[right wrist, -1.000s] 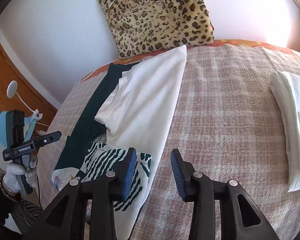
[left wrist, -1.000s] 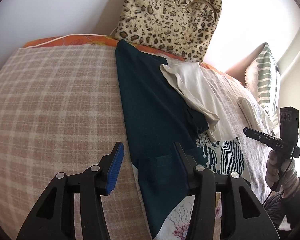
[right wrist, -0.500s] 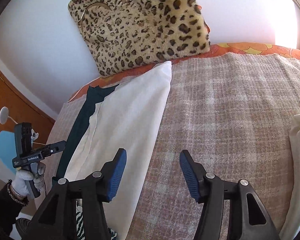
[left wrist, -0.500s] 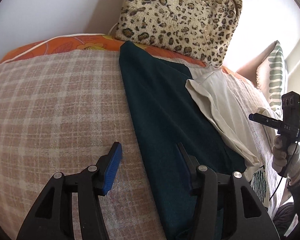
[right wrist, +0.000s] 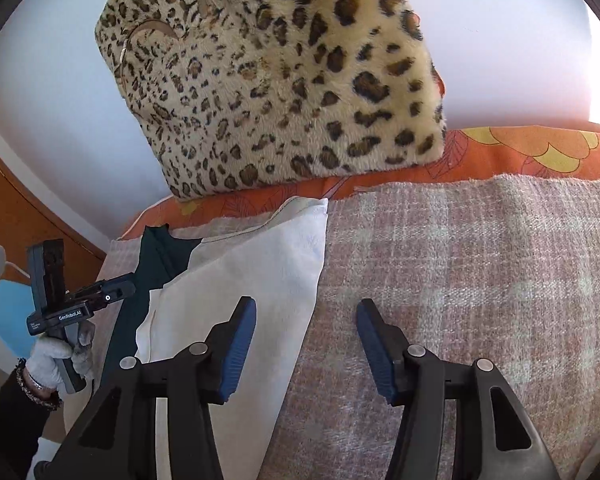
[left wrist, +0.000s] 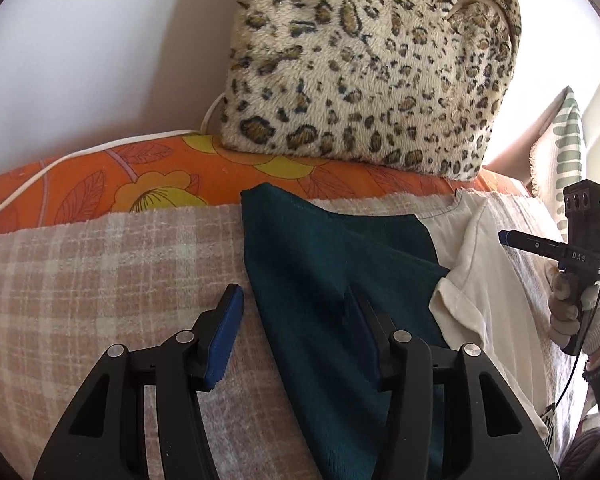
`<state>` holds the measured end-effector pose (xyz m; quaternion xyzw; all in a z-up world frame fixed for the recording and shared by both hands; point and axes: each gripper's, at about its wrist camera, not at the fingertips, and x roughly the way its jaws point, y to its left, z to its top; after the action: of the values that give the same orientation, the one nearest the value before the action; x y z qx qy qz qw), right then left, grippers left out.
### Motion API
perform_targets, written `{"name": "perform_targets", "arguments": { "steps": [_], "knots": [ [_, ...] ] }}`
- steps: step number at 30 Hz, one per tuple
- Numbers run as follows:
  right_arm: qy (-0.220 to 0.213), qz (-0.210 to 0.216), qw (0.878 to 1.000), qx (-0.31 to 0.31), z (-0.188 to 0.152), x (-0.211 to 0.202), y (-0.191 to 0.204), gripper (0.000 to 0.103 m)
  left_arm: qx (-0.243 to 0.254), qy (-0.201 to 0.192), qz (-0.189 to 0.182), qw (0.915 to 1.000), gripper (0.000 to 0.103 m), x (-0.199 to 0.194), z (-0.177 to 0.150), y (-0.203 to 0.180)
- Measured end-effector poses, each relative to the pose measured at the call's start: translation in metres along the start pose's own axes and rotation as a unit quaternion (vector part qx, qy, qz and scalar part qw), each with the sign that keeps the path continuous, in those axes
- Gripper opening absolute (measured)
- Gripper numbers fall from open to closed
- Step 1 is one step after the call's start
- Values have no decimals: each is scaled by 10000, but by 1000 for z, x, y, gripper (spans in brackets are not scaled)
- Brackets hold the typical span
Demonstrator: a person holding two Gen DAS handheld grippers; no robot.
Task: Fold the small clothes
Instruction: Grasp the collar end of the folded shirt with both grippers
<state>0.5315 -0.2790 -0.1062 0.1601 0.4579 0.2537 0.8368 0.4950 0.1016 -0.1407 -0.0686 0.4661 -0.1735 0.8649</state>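
A dark teal garment (left wrist: 324, 264) lies flat on the plaid blanket (left wrist: 80, 280), reaching up to the orange sheet. A white garment (left wrist: 480, 280) overlaps its right side. My left gripper (left wrist: 294, 300) is open and straddles the teal garment's left edge: the left finger is over the blanket, the right finger over the cloth. In the right wrist view the white garment (right wrist: 252, 280) lies left of centre, with the teal garment (right wrist: 156, 256) behind it. My right gripper (right wrist: 306, 308) is open across the white garment's right edge near its top corner. Nothing is gripped.
A leopard-print cushion (left wrist: 364, 64) leans on the wall at the head of the bed, on an orange floral sheet (left wrist: 140, 184). A white cable (left wrist: 60, 164) runs along that sheet. A striped pillow (left wrist: 564, 152) stands far right. Wooden furniture (right wrist: 20, 216) stands left of the bed.
Both grippers have moved up the bed toward the leopard cushion, along the garments' outer edges. The zebra-print cloth has dropped out of view. The right jaws stand wider than a second ago.
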Motion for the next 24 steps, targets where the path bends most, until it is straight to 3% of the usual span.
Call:
{"name": "perform_targets", "arguments": {
  "steps": [11, 16, 20, 24],
  "knots": [
    [50, 243, 9997, 89, 32, 27, -4, 47, -368, -41, -374, 9986, 14, 24, 31, 19],
    [138, 312, 9994, 101, 38, 34, -3, 35, -398, -25, -416, 9983, 9, 25, 32, 19],
    [228, 166, 9996, 41, 38, 39, -1, 9, -369, -17, -414, 9985, 5, 24, 32, 18],
    [195, 130, 9997, 52, 40, 39, 1, 2, -454, -57, -478, 9978, 3, 23, 34, 19]
  ]
}}
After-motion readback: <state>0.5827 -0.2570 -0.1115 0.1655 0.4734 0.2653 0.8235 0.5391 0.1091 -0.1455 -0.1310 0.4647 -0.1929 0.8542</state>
